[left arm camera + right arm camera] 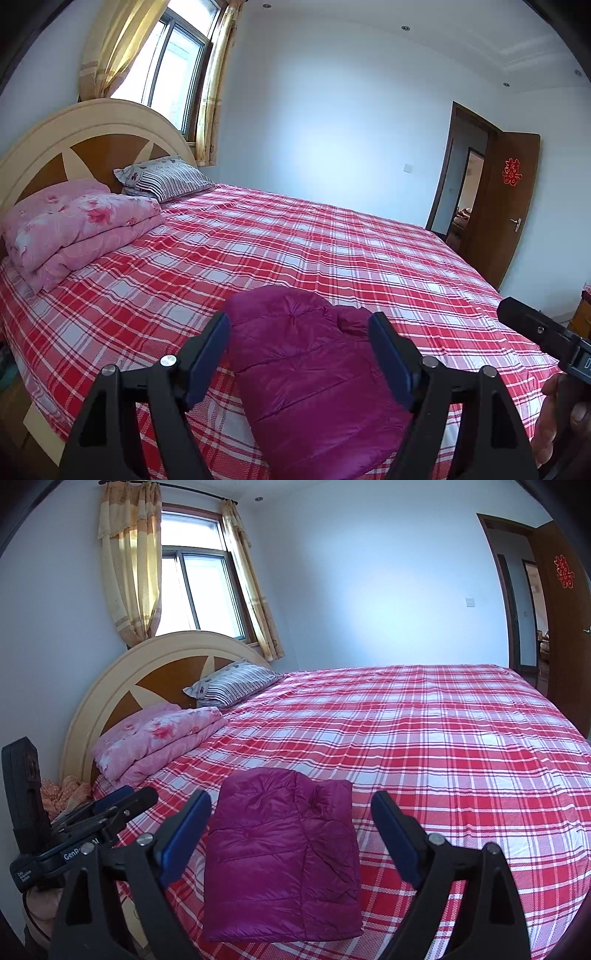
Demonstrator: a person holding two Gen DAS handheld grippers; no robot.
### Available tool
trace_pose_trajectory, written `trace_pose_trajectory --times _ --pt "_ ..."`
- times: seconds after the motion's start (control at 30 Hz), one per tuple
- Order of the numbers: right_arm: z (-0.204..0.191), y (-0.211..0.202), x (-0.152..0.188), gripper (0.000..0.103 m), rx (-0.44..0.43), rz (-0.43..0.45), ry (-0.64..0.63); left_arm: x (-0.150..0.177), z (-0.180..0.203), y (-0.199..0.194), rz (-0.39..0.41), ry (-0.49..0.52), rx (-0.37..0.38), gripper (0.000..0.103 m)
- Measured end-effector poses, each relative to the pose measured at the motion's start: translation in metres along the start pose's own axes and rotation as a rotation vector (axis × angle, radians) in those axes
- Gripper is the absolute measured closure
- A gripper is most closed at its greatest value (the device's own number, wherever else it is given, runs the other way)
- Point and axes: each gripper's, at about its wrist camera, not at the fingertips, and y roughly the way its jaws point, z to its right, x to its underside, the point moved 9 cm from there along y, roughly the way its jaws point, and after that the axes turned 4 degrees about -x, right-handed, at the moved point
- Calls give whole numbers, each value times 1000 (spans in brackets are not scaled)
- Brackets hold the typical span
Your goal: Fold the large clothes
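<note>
A magenta quilted down jacket (314, 373) lies folded into a compact rectangle on the red plaid bed sheet (332, 240), near the bed's front edge. It also shows in the right wrist view (280, 856). My left gripper (299, 332) is open and empty, held above the jacket with its blue-padded fingers on either side. My right gripper (291, 816) is open and empty too, held back above the jacket. The left gripper's body (92, 812) shows at the left of the right wrist view, and the right gripper's body (543, 332) shows at the right edge of the left wrist view.
A folded pink floral quilt (81, 229) and a striped pillow (166, 177) lie by the cream and brown headboard (74, 140). A curtained window (199, 590) is behind the bed. An open brown door (509, 206) stands at the far right.
</note>
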Motion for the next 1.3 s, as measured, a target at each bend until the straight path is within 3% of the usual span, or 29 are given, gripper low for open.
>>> trace_pose_trajectory --times 0.63,0.7,0.73,0.77,1.3 --pt "-6 -3 3 9 0 28 -27 -2 -2 -1 6 22 -49 23" --pt "-7 -4 2 9 -1 35 -28 -3 -1 -2 10 33 -57 15" --pt "-7 -5 1 9 -2 40 -29 -3 0 -2 8 43 -65 5" --pt "-8 -6 0 9 -3 46 -30 -3 1 -3 11 49 -73 4" --pt "-7 -9 -1 9 -11 65 -24 -9 -5 -8 57 51 -144 1"
